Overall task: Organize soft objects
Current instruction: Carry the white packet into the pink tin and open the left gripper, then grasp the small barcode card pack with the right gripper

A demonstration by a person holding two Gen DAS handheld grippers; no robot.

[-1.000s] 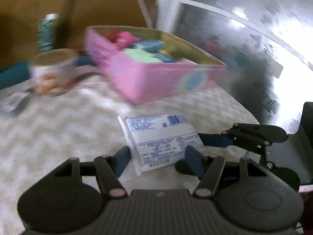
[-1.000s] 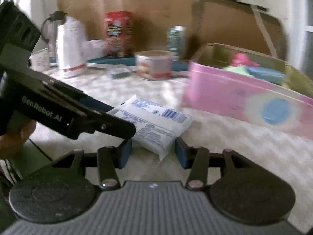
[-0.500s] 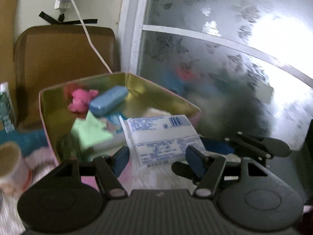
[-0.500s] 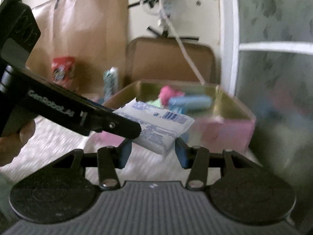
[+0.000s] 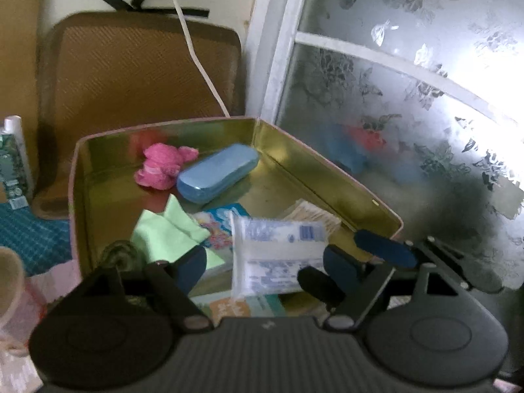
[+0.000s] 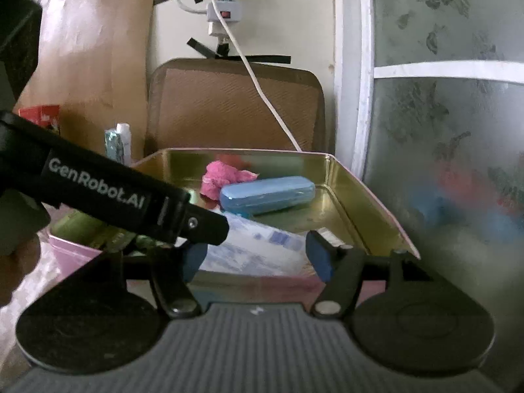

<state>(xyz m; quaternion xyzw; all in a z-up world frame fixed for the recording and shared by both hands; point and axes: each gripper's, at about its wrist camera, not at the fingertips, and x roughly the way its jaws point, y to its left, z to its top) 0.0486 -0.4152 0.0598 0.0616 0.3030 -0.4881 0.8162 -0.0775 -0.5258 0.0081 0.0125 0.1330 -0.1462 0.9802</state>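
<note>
A white tissue packet (image 5: 278,255) with blue print hangs between the fingers of both grippers, over the near end of the pink tin box (image 5: 327,177) with its gold inside. My left gripper (image 5: 265,265) has spread fingers and the packet looks blurred between them. My right gripper (image 6: 255,255) also stands wide around the packet (image 6: 258,252). The left gripper's finger (image 6: 196,222) crosses the right wrist view. In the box lie a pink cloth (image 5: 160,167), a blue case (image 5: 216,177), a green cloth (image 5: 167,232) and a printed packet (image 5: 219,226).
A brown chair back (image 5: 131,75) and a white cable (image 5: 196,52) stand behind the box. A frosted window (image 5: 409,98) is on the right. A cup (image 5: 9,285) and a green tube (image 5: 13,160) sit left of the box. A power strip (image 6: 226,6) hangs on the wall.
Both grippers carried the packet from the tablecloth up over the box. Their fingers have now widened and the packet has dropped lower into the box.
</note>
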